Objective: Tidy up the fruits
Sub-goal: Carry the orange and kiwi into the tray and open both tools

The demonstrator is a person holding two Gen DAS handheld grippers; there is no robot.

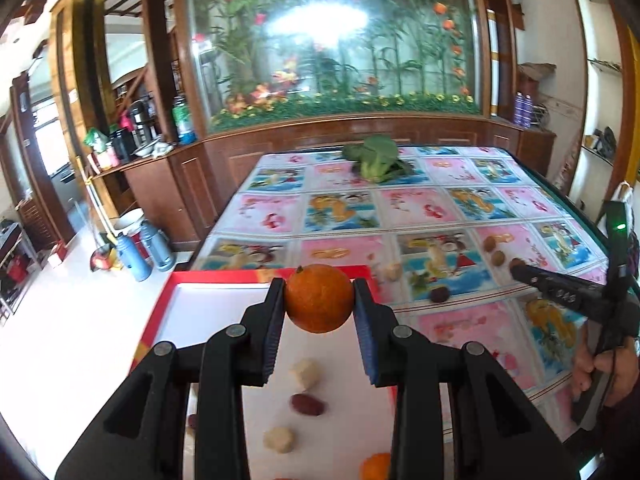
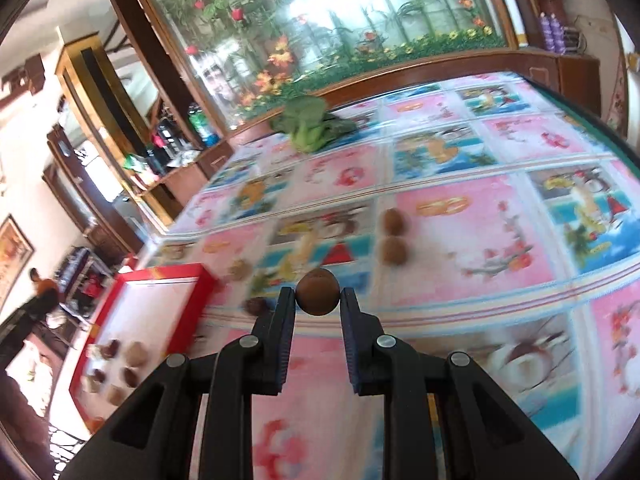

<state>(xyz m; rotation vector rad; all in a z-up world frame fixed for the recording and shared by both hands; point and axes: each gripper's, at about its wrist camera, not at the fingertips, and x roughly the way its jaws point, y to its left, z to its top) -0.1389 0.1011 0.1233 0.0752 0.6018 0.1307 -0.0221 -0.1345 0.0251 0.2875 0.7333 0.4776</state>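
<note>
My left gripper (image 1: 319, 300) is shut on an orange (image 1: 319, 298) and holds it above the red-rimmed white tray (image 1: 188, 284). In the tray lie pale round fruits (image 1: 306, 374), a dark red date (image 1: 307, 405) and another orange (image 1: 376, 466). My right gripper (image 2: 318, 296) is shut on a small brown round fruit (image 2: 318, 291) above the table; it also shows in the left wrist view (image 1: 518, 267). Two more brown fruits (image 2: 394, 236) lie on the tablecloth beyond it. The tray (image 2: 160, 274) lies to its left.
A leafy green vegetable (image 1: 378, 160) lies at the table's far end. Loose on the cloth are a dark date (image 1: 439, 294), a pale fruit (image 1: 392, 271) and brown fruits (image 1: 494, 250). A wooden cabinet with a flower mural stands behind the table.
</note>
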